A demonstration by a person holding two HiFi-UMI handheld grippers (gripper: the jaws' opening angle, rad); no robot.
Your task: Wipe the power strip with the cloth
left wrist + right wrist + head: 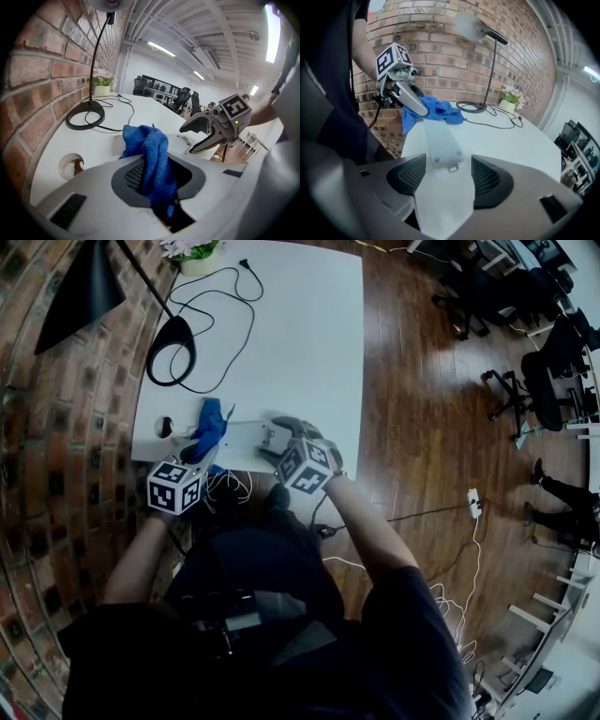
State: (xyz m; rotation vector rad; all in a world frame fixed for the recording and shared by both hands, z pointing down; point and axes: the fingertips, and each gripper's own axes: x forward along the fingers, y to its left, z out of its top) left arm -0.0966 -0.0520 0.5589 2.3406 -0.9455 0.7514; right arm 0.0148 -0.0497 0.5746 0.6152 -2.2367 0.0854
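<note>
A white power strip (246, 439) lies along the near edge of the white table (300, 334). My left gripper (202, 454) is shut on a blue cloth (210, 426), bunched at the strip's left end. In the left gripper view the cloth (152, 154) hangs out from between the jaws. My right gripper (274, 442) is at the strip's right end. In the right gripper view the power strip (440, 140) runs between the wide jaws of my right gripper (447, 180), which stands open, towards the cloth (436, 110).
A black lamp base (172, 351) with a looping black cable (220, 296) stands at the table's far left, by a flower pot (195, 254). A round cable hole (165, 427) is left of the cloth. Brick wall on the left, wooden floor and office chairs on the right.
</note>
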